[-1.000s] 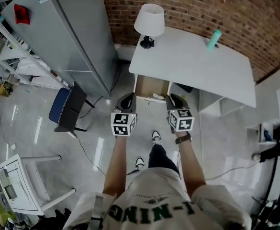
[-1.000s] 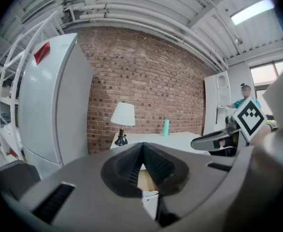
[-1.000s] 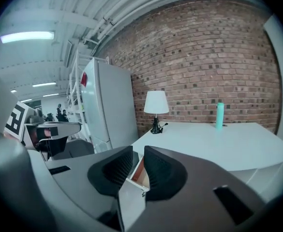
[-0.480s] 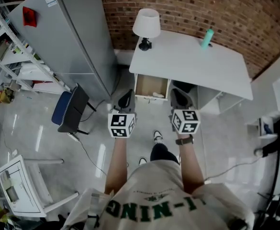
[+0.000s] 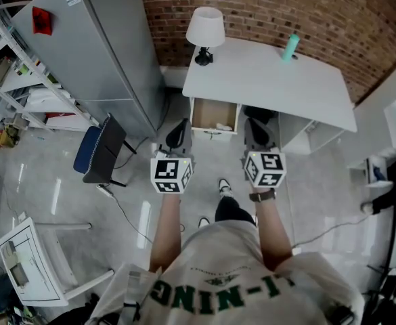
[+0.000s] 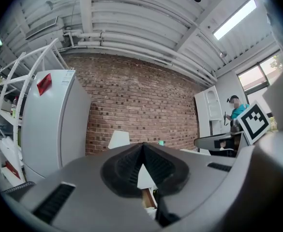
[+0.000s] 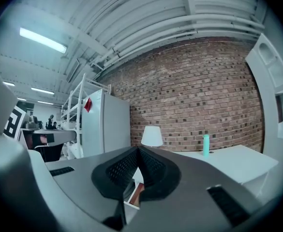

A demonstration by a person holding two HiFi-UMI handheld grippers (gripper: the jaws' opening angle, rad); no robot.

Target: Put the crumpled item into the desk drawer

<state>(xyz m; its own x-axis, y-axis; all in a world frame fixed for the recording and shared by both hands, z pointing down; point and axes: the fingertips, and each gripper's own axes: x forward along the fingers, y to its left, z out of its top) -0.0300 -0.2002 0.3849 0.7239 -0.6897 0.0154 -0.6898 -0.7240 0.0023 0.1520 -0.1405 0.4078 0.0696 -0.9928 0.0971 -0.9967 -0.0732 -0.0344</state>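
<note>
Head view: a person is standing before a white rectangular bench [image 5: 272,87] set against a brick wall. A shallow wooden drawer [image 5: 206,114] is hanging open under the bench's front edge, near its left corner. A small white crumpled item [image 5: 223,126] is lying inside it, so the placing looks done; shutting the drawer may be what remains. The left hand-held gripper [image 5: 179,128] and right hand-held gripper [image 5: 254,127] are hovering just short of the drawer front, over open floor. A tall grey refrigerator [image 5: 110,53] is crowding the bench's left edge.

Left gripper view: its jaws are meeting, empty.

Right gripper view: its jaws, having just been closing, are pressing together on nothing.
</note>
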